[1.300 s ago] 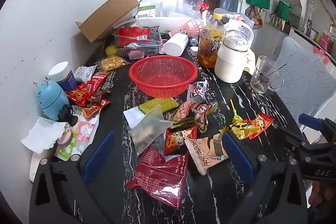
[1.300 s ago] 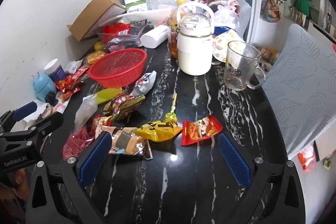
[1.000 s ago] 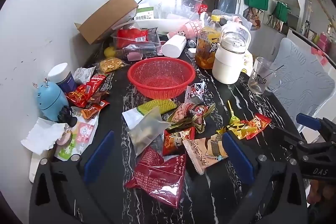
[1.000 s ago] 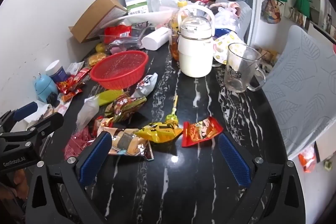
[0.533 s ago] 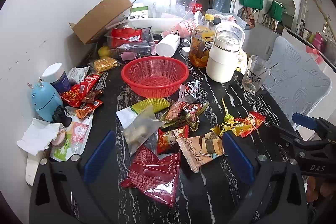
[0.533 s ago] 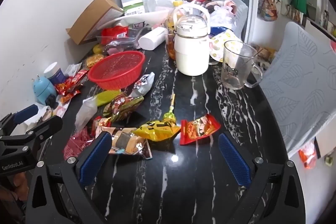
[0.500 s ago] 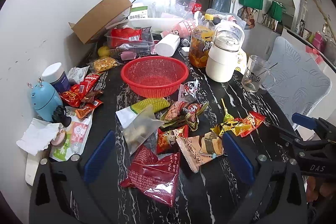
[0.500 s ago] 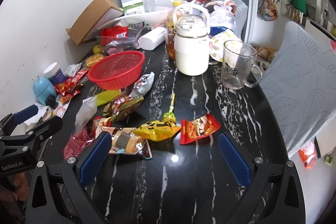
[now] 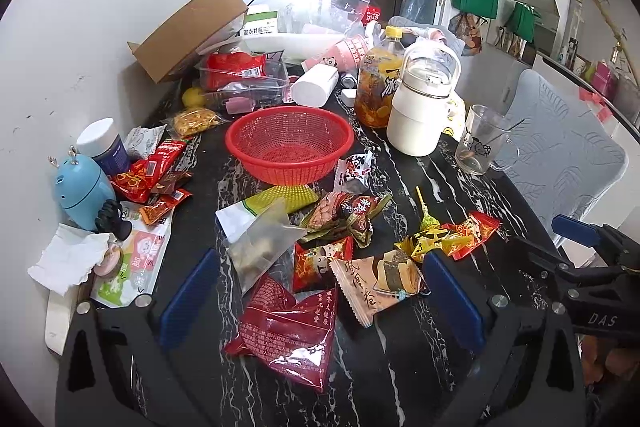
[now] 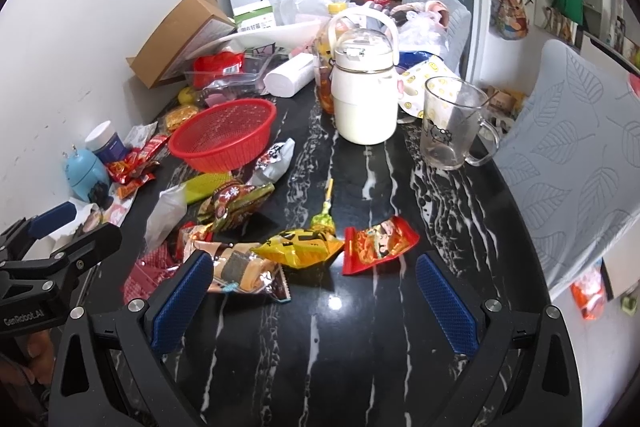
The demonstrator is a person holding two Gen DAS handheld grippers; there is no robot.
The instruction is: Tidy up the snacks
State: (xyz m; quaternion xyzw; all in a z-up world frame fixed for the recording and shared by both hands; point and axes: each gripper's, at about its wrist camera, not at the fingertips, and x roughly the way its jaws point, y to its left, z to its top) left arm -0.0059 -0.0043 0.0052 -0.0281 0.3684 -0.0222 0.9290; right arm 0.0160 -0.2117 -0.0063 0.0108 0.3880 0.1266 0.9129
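A red mesh basket (image 9: 289, 143) stands empty on the black marble table (image 9: 384, 355); it also shows in the right wrist view (image 10: 224, 133). Several snack packets lie in front of it: a dark red bag (image 9: 288, 331), a beige cake packet (image 9: 376, 287), a yellow packet (image 10: 300, 247), a red packet (image 10: 378, 243), a green lollipop (image 10: 324, 219). My left gripper (image 9: 320, 291) is open and empty, above the dark red bag. My right gripper (image 10: 312, 291) is open and empty, just short of the yellow and red packets.
A white jug (image 10: 364, 91), a glass mug (image 10: 452, 123) and an orange drink bottle (image 9: 376, 83) stand behind the snacks. A cardboard box (image 9: 188, 31), clear tubs and a blue gadget (image 9: 80, 187) crowd the wall side. A grey chair (image 10: 580, 155) is on the right.
Both grippers have drifted slightly; the views shift a little. No snack has moved and both grippers stay open.
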